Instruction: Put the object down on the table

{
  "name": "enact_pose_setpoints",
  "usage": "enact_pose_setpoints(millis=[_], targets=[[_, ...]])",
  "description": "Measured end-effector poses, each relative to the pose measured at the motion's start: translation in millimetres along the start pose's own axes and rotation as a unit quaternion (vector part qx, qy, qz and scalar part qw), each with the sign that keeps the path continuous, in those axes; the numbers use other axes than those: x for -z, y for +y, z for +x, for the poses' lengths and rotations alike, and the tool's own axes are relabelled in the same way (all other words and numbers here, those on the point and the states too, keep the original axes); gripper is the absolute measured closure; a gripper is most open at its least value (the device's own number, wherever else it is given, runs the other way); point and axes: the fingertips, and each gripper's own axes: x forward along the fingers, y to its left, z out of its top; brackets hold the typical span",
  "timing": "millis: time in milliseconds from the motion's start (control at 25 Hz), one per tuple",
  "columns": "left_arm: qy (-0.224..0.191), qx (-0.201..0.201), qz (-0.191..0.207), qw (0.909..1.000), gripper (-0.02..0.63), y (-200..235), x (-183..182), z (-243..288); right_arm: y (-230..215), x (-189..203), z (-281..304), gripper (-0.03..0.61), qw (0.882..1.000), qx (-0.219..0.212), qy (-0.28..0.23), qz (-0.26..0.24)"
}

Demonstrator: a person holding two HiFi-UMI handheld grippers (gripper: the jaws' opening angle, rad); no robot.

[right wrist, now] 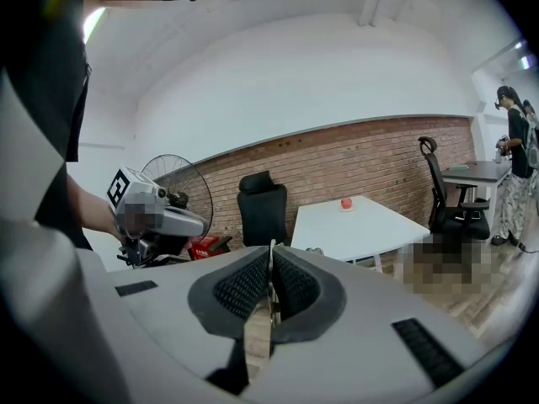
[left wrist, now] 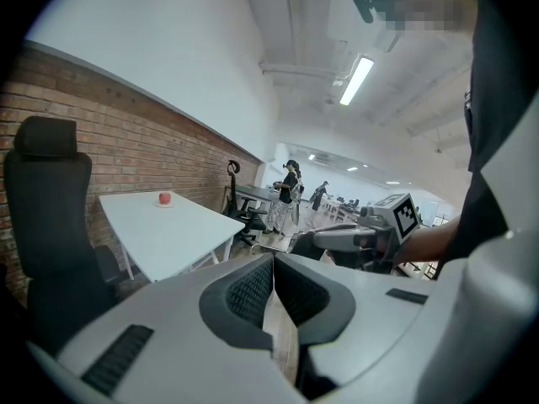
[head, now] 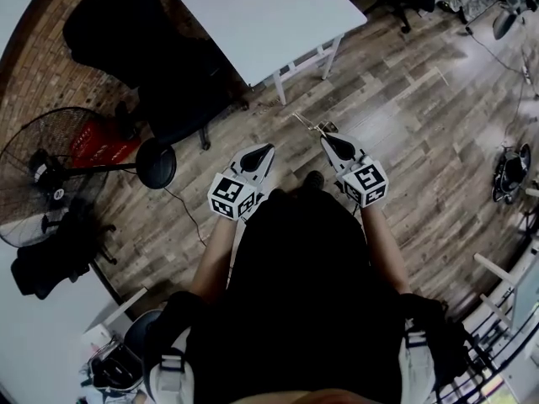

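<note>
I stand on a wooden floor with both grippers held out in front of me. My right gripper (head: 327,139) is shut on a thin metal object (head: 312,124) that sticks out past its tips. In the right gripper view the metal strip (right wrist: 270,303) is pinched between the ribbed pads. My left gripper (head: 268,148) is shut with nothing in it; its pads (left wrist: 253,289) meet at the tip. The white table (head: 278,23) stands a step ahead, with a small red thing (right wrist: 346,203) near its far edge.
A black office chair (head: 135,40) stands left of the table against the brick wall. A floor fan (head: 50,175) and a round black stand base (head: 156,162) are on my left. A second white desk (head: 34,335) is at the lower left. People (left wrist: 290,192) stand far off.
</note>
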Motion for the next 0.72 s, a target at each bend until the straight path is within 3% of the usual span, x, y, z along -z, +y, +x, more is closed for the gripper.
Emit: enact_pose_setpoints(millis=[480,720], targets=[[-0.019,-0.032,0.01,0.9992,0.592,-11,-25,48,-48,-4,-23,0.573,1.0,-0.011,0.005,-0.009],[-0.046,-0.061,-0.06,0.9953,0.592,0,-23,41,-55,-7,-22,0.572,1.0,-0.022,0.001,-0.012]])
